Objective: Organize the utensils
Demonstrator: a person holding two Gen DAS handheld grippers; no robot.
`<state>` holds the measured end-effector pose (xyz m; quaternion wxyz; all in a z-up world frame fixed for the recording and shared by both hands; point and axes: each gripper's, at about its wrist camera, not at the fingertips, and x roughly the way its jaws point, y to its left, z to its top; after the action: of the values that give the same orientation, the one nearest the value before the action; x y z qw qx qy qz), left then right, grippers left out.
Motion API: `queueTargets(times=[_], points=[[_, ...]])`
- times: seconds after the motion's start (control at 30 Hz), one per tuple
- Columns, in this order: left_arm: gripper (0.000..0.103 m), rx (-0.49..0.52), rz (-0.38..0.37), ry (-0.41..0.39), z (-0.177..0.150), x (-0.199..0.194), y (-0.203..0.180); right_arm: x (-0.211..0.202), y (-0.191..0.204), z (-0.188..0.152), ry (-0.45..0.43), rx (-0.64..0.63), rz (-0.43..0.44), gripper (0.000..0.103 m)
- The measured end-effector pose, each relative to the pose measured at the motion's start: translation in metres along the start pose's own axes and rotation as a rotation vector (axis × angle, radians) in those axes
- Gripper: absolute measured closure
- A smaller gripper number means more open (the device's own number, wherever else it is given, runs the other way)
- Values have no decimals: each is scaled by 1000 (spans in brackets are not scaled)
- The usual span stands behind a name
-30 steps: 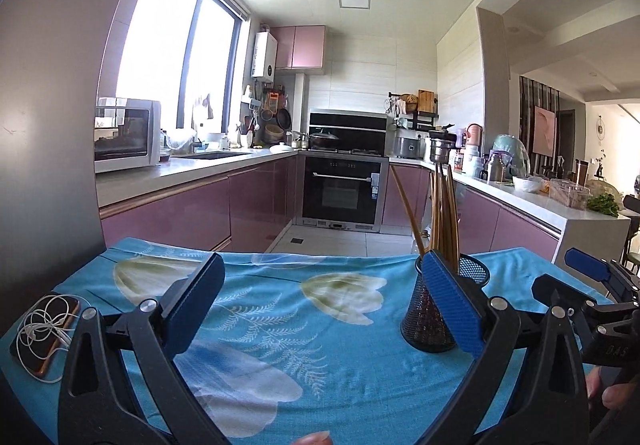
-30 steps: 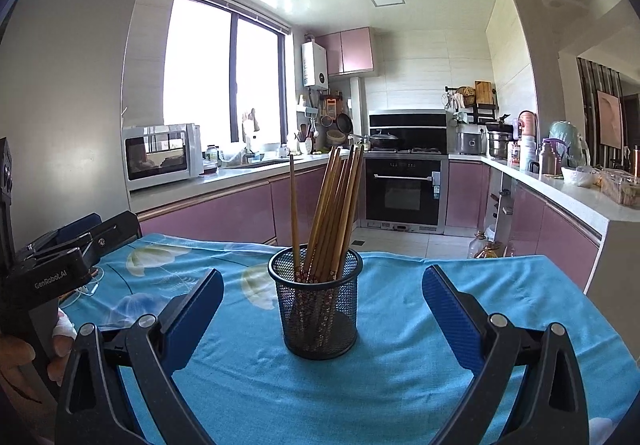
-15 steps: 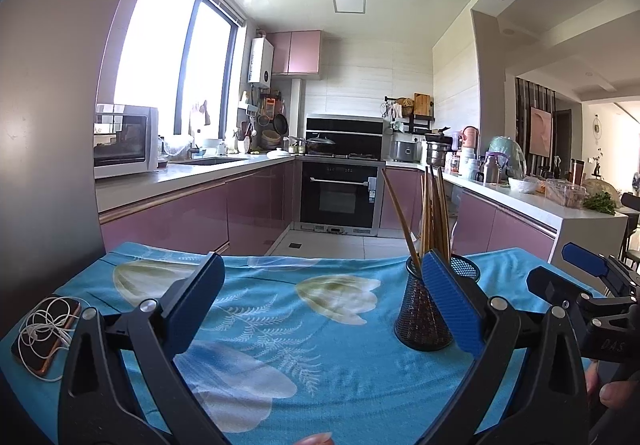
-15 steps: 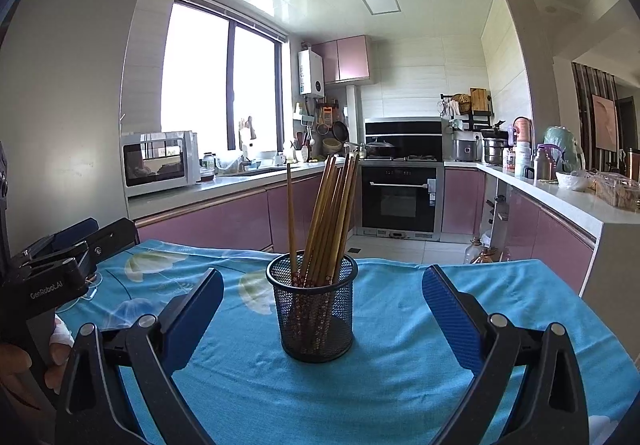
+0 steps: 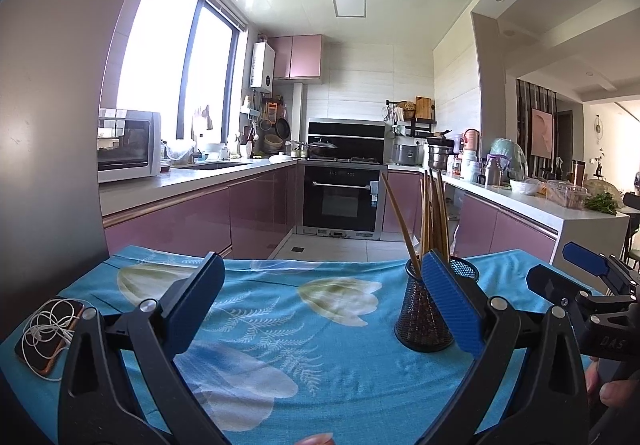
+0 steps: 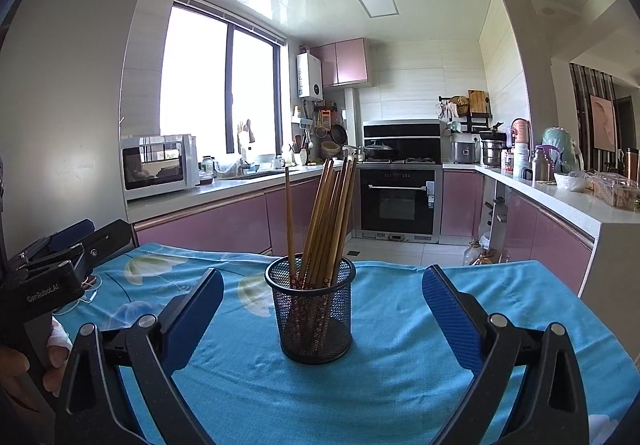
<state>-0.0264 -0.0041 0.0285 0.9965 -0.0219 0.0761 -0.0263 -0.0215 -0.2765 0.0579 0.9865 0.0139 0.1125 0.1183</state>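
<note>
A black mesh cup (image 6: 311,309) stands upright on the blue floral tablecloth (image 6: 400,345), holding several wooden chopsticks (image 6: 326,221). My right gripper (image 6: 320,309) is open and empty, with the cup centred ahead between its fingers. My left gripper (image 5: 320,305) is open and empty over the cloth; the cup (image 5: 416,309) and chopsticks (image 5: 430,221) show partly behind its right finger (image 5: 452,305). The right gripper shows at the right edge of the left wrist view (image 5: 592,285). The left gripper shows at the left edge of the right wrist view (image 6: 52,261).
A phone with a tangled white earphone cable (image 5: 48,333) lies on the cloth's left edge. Beyond the table is a kitchen with pink cabinets (image 5: 192,217), an oven (image 5: 340,201), a microwave (image 6: 158,165) and a cluttered counter (image 6: 560,181) to the right.
Both views have dropped and drawn back slightly, so the cup sits a little higher and farther in each. Both grippers stay open and empty.
</note>
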Motion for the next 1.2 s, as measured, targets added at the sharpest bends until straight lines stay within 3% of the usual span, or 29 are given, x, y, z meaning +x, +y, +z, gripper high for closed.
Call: queueTargets(times=[1.2], points=[[6,7,14,-10,0,-1,0,3,-2,-2,5,7,-7,7]])
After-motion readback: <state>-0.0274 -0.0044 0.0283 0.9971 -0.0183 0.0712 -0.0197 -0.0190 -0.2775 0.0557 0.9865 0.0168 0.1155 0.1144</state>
